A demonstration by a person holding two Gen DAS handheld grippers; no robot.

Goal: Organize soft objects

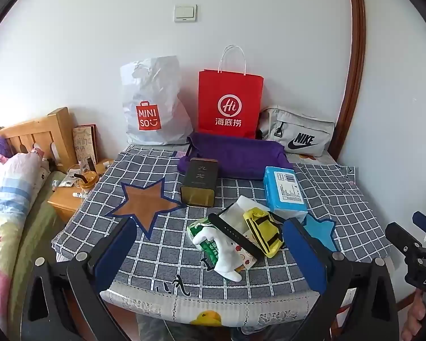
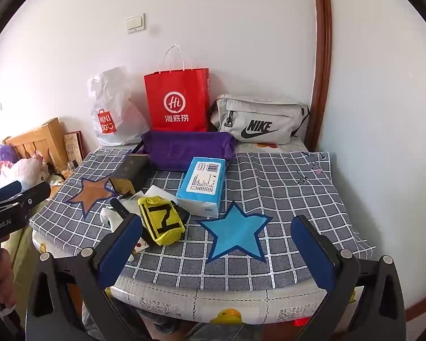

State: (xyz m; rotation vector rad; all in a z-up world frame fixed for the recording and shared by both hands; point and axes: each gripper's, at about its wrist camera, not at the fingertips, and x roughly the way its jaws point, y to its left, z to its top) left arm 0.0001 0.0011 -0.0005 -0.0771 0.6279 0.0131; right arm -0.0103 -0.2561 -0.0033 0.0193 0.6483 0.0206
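Yellow pouch [image 1: 262,231] lies between the parted left fingers [image 1: 118,251].

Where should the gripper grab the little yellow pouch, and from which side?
Probably across its narrow width, near the middle of the yellow pouch, coming down from above. It lies flat and long on the pile, bulging upward, with its soft sides exposed. The right gripper is open and nearer. The black strap lies right beside it, so stay off that side.

White sock [image 2: 107,215] partly hidden, perhaps behind gripper.
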